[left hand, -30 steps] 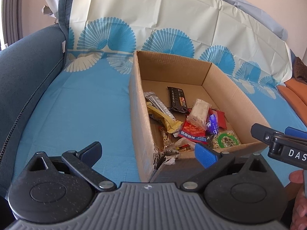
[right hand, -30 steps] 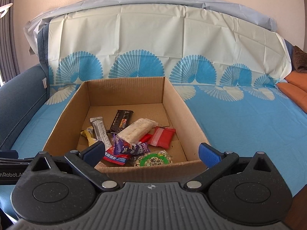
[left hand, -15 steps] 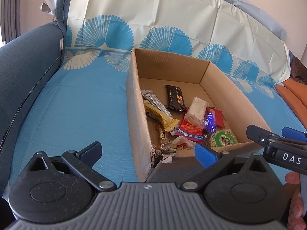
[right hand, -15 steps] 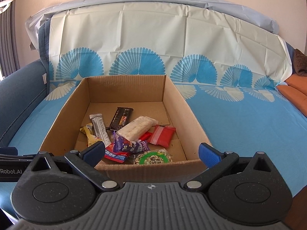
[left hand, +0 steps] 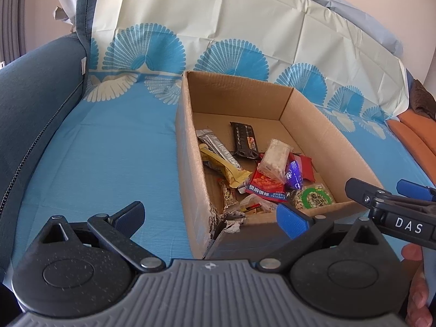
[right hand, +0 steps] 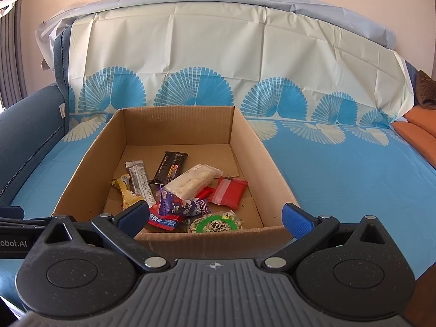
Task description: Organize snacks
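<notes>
An open cardboard box (left hand: 321, 125) (right hand: 177, 125) stands on the blue sheet, with several snack packets piled on its floor. Among them are a black bar (left hand: 244, 139) (right hand: 170, 166), a silver bar (right hand: 139, 180), a yellow packet (left hand: 226, 167), a clear pack of pale crackers (right hand: 194, 181), a red pouch (right hand: 228, 193), a purple packet (right hand: 181, 207) and a green-labelled nut pack (left hand: 313, 197) (right hand: 215, 223). My left gripper (left hand: 209, 216) is open at the box's torn near-left corner. My right gripper (right hand: 215, 215) is open over the near wall, holding nothing.
A dark blue sofa arm (left hand: 30, 100) rises on the left. A cream and blue patterned cloth (right hand: 218, 62) covers the backrest. Orange cushions (right hand: 419, 133) lie at the far right. A person's hand (left hand: 417, 286) holds the right gripper handle.
Both views have pulled back and risen a little, so the box sits slightly lower in frame. The packets have not moved, and both grippers stay open.
</notes>
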Motion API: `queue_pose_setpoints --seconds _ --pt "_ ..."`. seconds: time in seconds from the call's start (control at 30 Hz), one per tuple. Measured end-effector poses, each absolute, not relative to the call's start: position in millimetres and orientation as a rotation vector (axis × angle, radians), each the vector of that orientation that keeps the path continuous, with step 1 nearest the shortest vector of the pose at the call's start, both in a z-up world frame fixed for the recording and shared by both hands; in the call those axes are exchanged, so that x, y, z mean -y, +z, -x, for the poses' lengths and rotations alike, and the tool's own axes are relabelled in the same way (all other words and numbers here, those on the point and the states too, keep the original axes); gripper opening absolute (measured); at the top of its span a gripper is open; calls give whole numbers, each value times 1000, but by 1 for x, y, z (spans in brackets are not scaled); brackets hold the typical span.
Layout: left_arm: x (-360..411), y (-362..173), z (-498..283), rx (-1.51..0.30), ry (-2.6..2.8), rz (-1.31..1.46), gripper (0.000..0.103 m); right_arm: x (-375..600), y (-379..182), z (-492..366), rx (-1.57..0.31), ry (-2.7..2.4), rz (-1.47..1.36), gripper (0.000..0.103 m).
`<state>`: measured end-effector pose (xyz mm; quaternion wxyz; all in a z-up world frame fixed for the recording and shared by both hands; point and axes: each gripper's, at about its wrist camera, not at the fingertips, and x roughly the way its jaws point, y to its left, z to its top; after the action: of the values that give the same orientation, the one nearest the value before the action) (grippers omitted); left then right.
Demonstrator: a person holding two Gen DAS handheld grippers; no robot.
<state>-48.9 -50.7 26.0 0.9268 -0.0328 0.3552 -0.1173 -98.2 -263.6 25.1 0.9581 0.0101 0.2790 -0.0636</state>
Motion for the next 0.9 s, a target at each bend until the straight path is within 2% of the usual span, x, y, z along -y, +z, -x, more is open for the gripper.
queue_pose_setpoints --seconds 0.9 --pt "48 28 49 -700 -272 86 103 269 29 100 -545 -143 -66 102"
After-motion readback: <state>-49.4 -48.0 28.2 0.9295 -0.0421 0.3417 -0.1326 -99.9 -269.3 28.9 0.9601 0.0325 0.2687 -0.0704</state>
